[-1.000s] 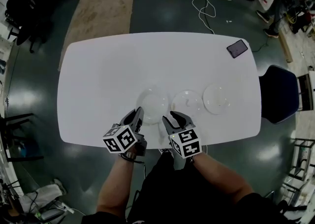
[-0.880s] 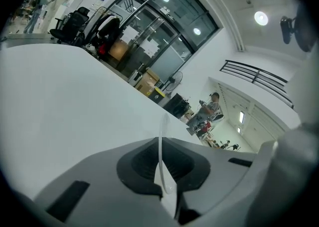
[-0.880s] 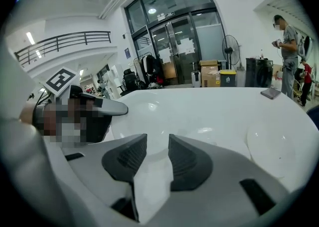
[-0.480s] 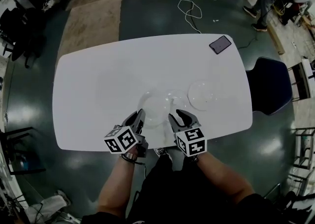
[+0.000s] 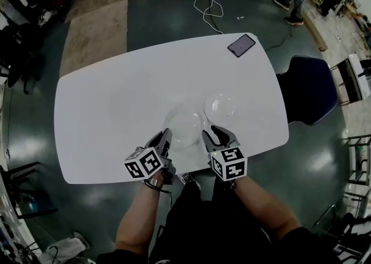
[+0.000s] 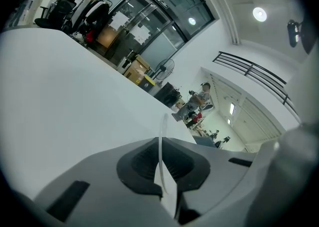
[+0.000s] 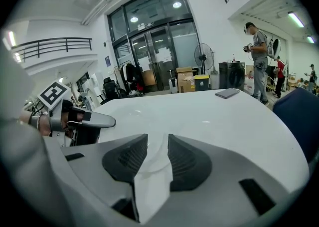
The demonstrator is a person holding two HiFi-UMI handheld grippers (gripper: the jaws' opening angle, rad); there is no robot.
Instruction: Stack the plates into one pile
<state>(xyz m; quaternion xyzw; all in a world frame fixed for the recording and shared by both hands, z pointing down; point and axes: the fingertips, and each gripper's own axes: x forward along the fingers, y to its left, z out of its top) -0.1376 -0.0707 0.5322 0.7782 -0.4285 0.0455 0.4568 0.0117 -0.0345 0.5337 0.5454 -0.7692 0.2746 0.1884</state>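
Moved: a second ago three clear plates sat in a spaced row. Now only two discs show, because the left one has travelled rightward across the table (image 5: 104, 112) in the left gripper (image 5: 165, 138) to where the middle one lay. Both grippers have gone that way with it.
Table: white and wide, with all the work at its near edge so both arms can reach.
Chair: a dark seat (image 5: 304, 97) stands off the table's right end and plays no part.
Held plate: this clear disc (image 5: 184, 130) lies low over the near middle of the table, its near rim in the left claw. The middle plate cannot be made out apart from it. My guess is that it lies beneath, which would make the pile two high.
Right-hand plate: this one (image 5: 223, 108) sits flat on the table, just beside the held plate and a little further from the person. Nobody is touching it, and it looks like the one left to bring in.
Left gripper: it is clenched on the held plate's thin rim, which shows edge-on between its pads in the left gripper view. An edge pinch suits something this flat, since it can be dragged or lifted without a jaw getting under it.
Right gripper: its jaws (image 5: 219, 135) stand apart with nothing between the pads, near both plates' near edges. A clear rim shows on the table past its tips, though I cannot tell whose. It seems placed to steady the pile or take the next plate.
Phone: a dark handset (image 5: 241, 44) lies at the far right corner, well apart from the work.
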